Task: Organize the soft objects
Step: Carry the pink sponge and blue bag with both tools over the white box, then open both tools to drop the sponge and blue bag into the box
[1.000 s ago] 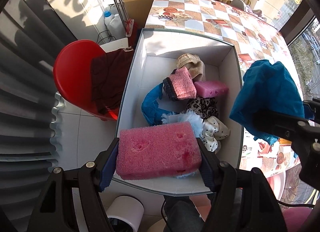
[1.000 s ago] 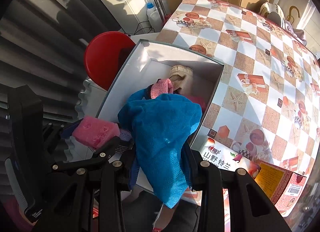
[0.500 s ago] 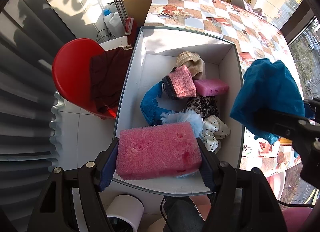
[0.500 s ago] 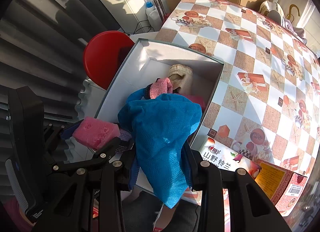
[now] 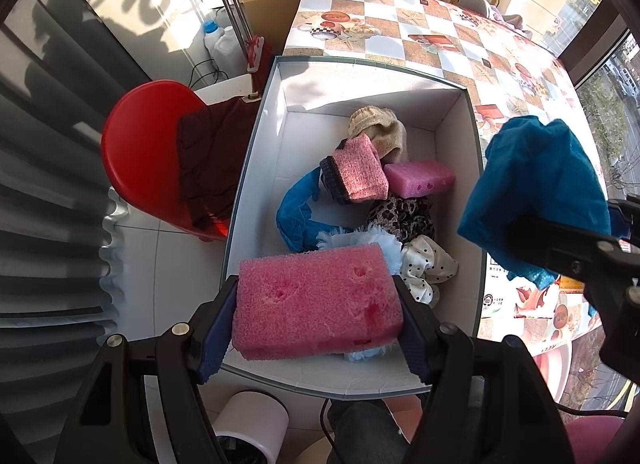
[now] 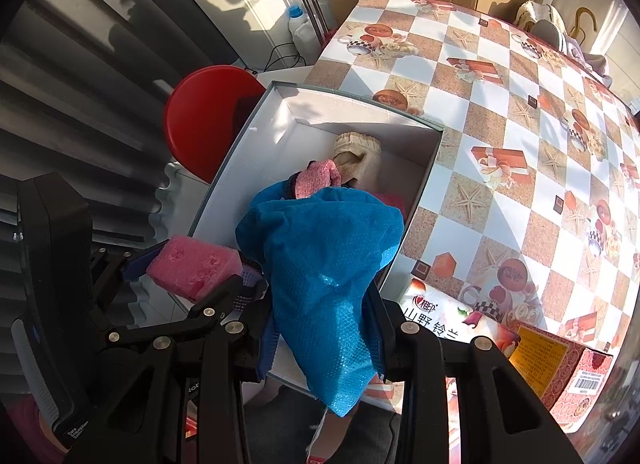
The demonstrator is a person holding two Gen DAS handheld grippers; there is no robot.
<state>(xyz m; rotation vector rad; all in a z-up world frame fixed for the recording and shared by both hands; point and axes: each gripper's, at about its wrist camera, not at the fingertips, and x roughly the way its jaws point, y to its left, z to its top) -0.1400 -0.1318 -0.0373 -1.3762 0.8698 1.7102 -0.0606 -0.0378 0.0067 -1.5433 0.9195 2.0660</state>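
Note:
My left gripper [image 5: 316, 318] is shut on a big pink sponge [image 5: 316, 300], held above the near end of a white box [image 5: 264, 136]. Inside the box lie a beige knit piece [image 5: 378, 130], a pink knitted sock [image 5: 360, 174], a small pink sponge [image 5: 420, 178], a blue cloth [image 5: 296, 212], a leopard-print cloth [image 5: 404, 214] and a dotted white cloth [image 5: 426, 270]. My right gripper [image 6: 320, 338] is shut on a crumpled blue bubble-textured cloth [image 6: 324, 264], hanging over the box's right edge. In the right wrist view the same big pink sponge [image 6: 194, 268] shows at the left.
The box sits at the left edge of a checkered tablecloth [image 6: 520, 124]. A red stool [image 5: 140, 152] with a dark red cloth [image 5: 208, 160] stands left of the box. Printed cartons [image 6: 560, 360] lie near the table's front right. A white cylinder [image 5: 250, 420] stands below.

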